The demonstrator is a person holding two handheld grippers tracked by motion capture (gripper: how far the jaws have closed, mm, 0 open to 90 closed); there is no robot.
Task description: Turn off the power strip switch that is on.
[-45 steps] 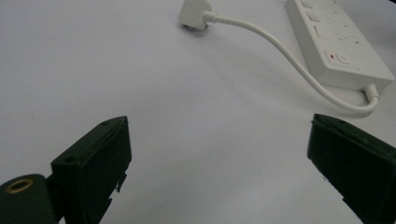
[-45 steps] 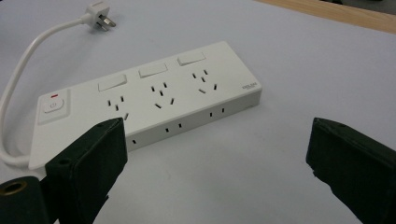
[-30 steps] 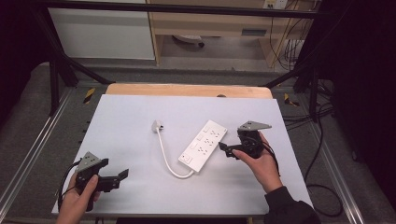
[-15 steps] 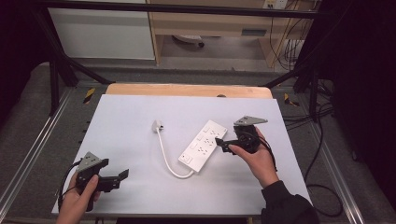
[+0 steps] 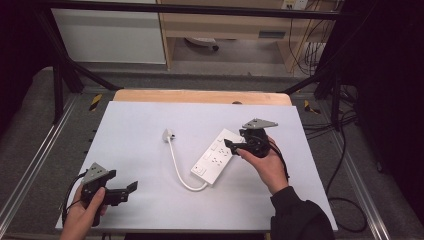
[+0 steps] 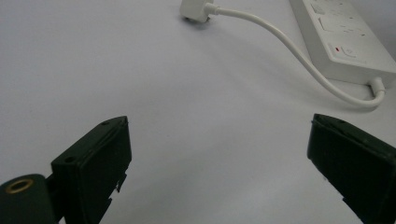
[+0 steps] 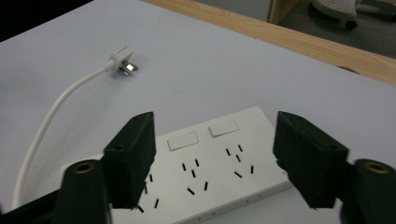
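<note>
A white table [image 5: 150, 125] carries a white power strip [image 5: 218, 156] just right of centre, its cord curling to a plug [image 5: 168, 134] at its ten o'clock. The right gripper [image 5: 229, 143] hovers over the strip, jaws spread and empty. The left gripper [image 5: 131, 186], at seven o'clock, gapes wide.

The high view looks forward and down over the whole table [image 5: 150, 120]. The left gripper view sits low, facing 1 o'clock; the right gripper view hovers close, facing 10 o'clock. All share the power strip [image 5: 216, 157] [image 6: 345, 37] [image 7: 205, 163] and plug [image 5: 168, 134] [image 6: 196, 10] [image 7: 122, 60].
</note>
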